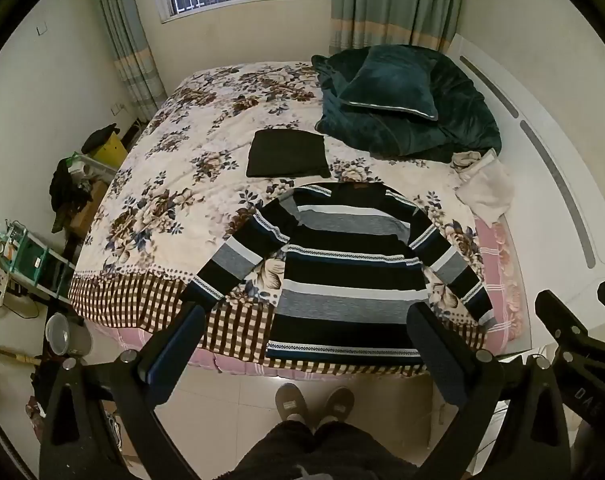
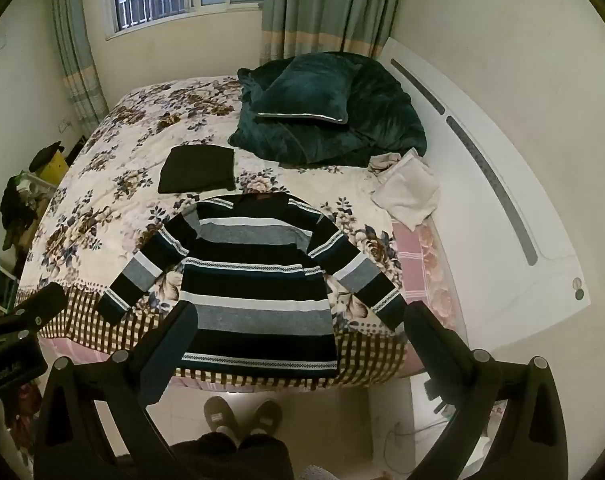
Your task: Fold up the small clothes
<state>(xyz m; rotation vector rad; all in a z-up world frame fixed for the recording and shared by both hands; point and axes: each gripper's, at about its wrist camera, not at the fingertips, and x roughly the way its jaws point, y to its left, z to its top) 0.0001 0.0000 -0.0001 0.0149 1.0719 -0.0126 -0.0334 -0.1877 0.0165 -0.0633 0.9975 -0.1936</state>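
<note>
A striped sweater (image 1: 342,268) (image 2: 258,280) in black, grey, white and blue lies flat on the near edge of the bed, both sleeves spread outward, hem toward me. My left gripper (image 1: 306,316) hangs open above the hem, holding nothing. My right gripper (image 2: 298,316) is likewise open and empty, high over the lower half of the sweater. A folded dark garment (image 1: 288,154) (image 2: 198,169) rests on the bedspread just beyond the collar. The right gripper's fingers (image 1: 562,316) show at the right edge of the left wrist view.
The floral bedspread (image 1: 174,184) (image 2: 102,200) covers the bed. A dark green pillow and blanket (image 1: 406,100) (image 2: 330,112) pile up at the head. White cloths (image 1: 486,188) (image 2: 406,188) lie by the white headboard (image 2: 502,200). Cluttered shelves (image 1: 34,256) stand left. A person's slippered feet (image 1: 314,402) are below.
</note>
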